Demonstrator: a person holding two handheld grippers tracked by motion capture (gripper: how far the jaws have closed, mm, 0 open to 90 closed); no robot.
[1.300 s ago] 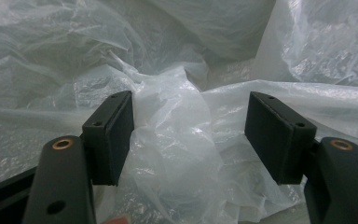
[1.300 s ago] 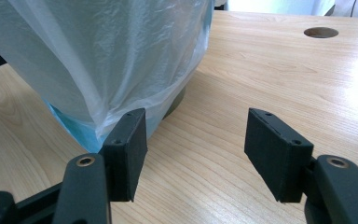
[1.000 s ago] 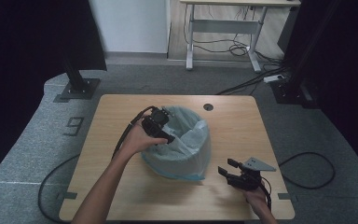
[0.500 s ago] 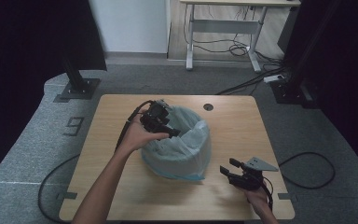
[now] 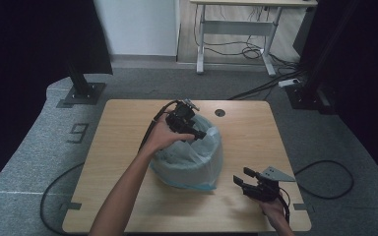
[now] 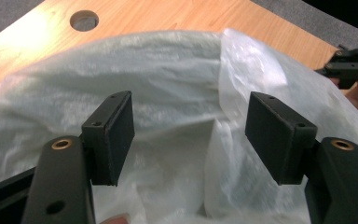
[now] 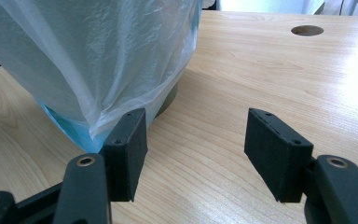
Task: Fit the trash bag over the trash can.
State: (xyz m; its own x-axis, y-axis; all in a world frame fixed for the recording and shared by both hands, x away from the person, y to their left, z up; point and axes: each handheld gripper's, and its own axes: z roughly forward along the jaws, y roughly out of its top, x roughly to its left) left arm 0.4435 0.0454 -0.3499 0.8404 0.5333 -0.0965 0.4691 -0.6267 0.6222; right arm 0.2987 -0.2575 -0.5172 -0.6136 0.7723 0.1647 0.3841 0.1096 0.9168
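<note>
A small bin lined with a translucent white plastic bag point(image 5: 192, 157) stands in the middle of the wooden table point(image 5: 118, 128). My left gripper point(image 5: 189, 129) hovers over the bag's far-left rim, open, its jaws pointing down into the bag's mouth point(image 6: 177, 107) with nothing between them. My right gripper point(image 5: 245, 178) rests low near the table's front right, open, aimed at the bin's lower side. The bag's hem point(image 7: 98, 70) hangs over a blue bin wall point(image 7: 70, 128), just left of the right gripper's point(image 7: 193, 149) left pad point(image 7: 128, 149).
A round cable hole point(image 5: 220, 112) sits in the table behind the bin. Cables trail off the table's left and right sides. A desk frame point(image 5: 236, 29) and dark stands are on the floor beyond the table.
My left gripper has moved back and left along the bag's rim and now sits over its far-left edge. The right gripper has stayed near the front right, shifting only slightly.
</note>
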